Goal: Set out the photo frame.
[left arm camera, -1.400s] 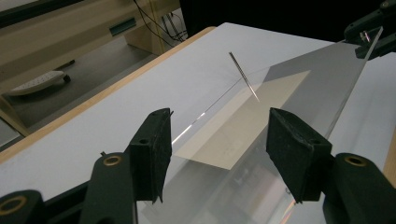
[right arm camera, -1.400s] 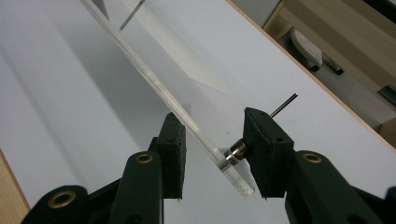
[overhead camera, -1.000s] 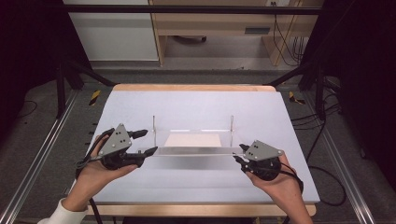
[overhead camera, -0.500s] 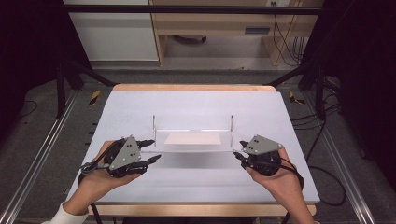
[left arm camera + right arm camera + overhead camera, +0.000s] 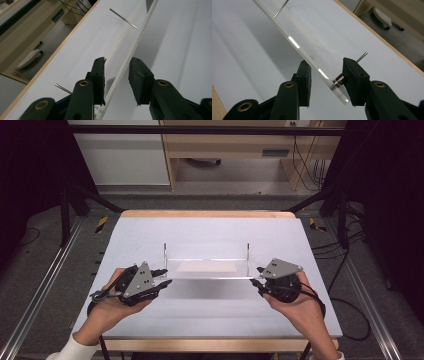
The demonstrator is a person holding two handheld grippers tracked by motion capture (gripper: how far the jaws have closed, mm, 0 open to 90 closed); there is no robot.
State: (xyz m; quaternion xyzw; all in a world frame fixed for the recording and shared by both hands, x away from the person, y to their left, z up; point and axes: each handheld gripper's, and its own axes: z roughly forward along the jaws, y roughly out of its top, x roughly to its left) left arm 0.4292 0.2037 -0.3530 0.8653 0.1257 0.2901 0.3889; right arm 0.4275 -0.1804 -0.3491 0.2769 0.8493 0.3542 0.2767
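Observation:
A clear acrylic plate [image 5: 207,267] with thin metal pins [image 5: 165,251] rising from it lies crosswise over the white table [image 5: 210,230]. My right gripper [image 5: 259,279] holds its right end. In the right gripper view the jaws [image 5: 325,63] are shut on the plate [image 5: 307,42], one pad against a small metal stud [image 5: 337,81]. My left gripper [image 5: 162,276] is at the plate's left end. Its jaws [image 5: 116,62] have just been closing and straddle the plate's edge [image 5: 140,32]. A gap still shows at the right pad, so it is open.
The table has a wooden rim [image 5: 205,213] at the far edge. Metal frame rails [image 5: 45,285] run down both sides. Cables [image 5: 350,320] lie on the floor at the right, and a wooden desk [image 5: 230,150] stands behind.
The left gripper has rolled level and brought its narrowing jaws around the plate's left end. The right gripper and the plate have stayed put.

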